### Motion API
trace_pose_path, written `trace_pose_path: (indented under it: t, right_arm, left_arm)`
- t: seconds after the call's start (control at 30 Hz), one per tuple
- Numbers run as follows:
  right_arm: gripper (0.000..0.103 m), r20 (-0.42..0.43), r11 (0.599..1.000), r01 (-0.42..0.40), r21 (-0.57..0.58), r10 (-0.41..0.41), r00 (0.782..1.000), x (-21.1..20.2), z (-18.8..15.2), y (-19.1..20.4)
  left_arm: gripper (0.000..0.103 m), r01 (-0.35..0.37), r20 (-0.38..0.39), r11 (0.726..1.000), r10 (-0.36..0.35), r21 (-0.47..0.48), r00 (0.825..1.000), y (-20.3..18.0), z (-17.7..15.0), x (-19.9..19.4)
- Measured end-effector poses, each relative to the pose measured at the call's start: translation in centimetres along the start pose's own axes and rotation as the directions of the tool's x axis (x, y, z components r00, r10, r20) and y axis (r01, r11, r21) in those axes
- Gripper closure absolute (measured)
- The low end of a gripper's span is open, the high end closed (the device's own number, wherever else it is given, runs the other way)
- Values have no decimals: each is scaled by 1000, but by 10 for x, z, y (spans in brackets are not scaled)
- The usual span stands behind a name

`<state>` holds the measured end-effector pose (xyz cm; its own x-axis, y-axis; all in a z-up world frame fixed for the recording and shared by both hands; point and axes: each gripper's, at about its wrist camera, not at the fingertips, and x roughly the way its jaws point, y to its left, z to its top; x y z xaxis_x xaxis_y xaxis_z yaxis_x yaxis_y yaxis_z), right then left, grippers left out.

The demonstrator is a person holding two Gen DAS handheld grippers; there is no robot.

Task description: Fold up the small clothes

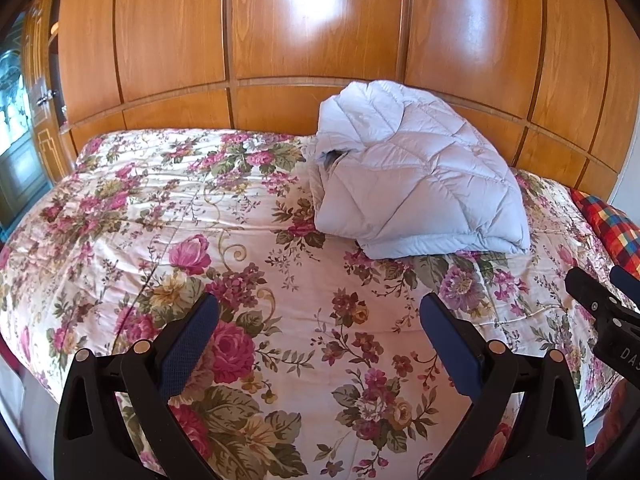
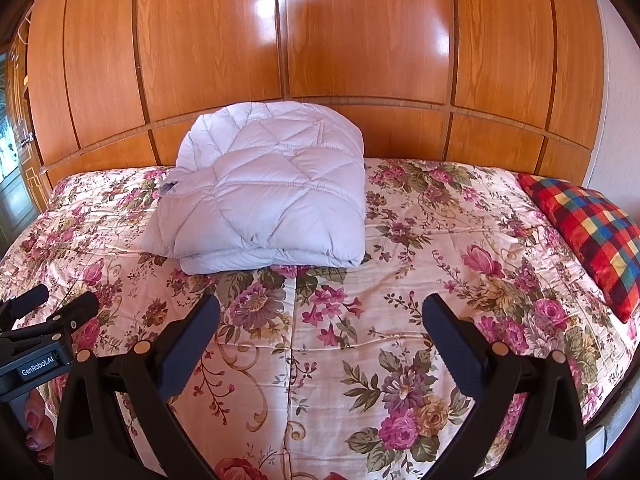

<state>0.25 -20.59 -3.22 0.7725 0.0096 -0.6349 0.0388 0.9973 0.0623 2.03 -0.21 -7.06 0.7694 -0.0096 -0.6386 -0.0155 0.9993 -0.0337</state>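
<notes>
Toward the bed's (image 2: 328,360) far edge, against the wood panelling (image 2: 360,40), a folded pale quilted jacket (image 2: 264,200) is lying. Both tongs, left (image 1: 319,344) and right (image 2: 320,344), are being held wide apart above the near edge, gripping nothing.

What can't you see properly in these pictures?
- Puffy white jacket: it is folded up, so its inside, front and sleeves are hidden in both views.
- Checked pillow: cut off by the right edge of both views.
- Room past the wardrobe: squeezed and blurry at the left edge of the left wrist view.
- Bed: its near edge is hidden behind the open right gripper and open left gripper.
</notes>
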Motion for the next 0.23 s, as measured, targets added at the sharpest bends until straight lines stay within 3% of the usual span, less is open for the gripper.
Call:
trace_pose_path:
  t: [0.23]
  right_arm:
    - [2, -71, 998, 47, 36, -44, 996, 30, -9, -22]
  left_arm:
    - [4, -4, -102, 1000, 2, -17, 995, 6, -5, 30]
